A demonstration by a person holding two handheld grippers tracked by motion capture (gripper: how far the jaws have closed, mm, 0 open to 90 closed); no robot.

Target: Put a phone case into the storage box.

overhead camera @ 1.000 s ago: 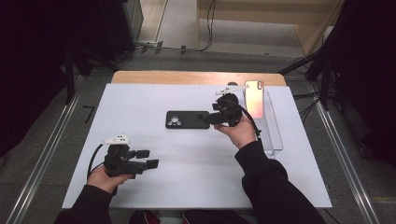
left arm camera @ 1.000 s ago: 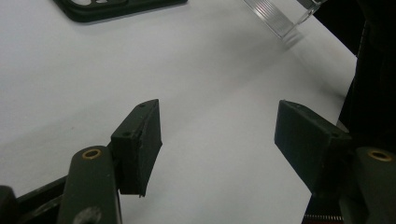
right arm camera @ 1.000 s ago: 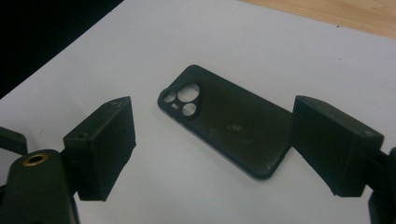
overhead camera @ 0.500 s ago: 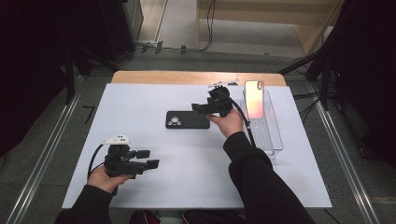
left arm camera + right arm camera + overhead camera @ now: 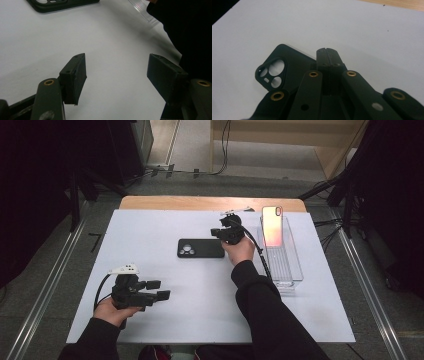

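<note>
Right gripper (image 5: 327,53) fingers just closed flat together, nothing between, tips over black phone case (image 5: 284,72) lying mid-bench (image 5: 150,235). Left gripper (image 5: 116,75) fingers spread, empty. Likely trouble: pressing down, skidding case sideways instead of gripping.

In the right gripper view, the right gripper (image 5: 327,53) hides the near end of the black phone case (image 5: 284,72), so contact cannot be told.

The right gripper (image 5: 226,233) has come down and across from beside the clear tray (image 5: 295,270) to the phone case (image 5: 200,248) (its right end), its jaws just closing together, empty.
</note>
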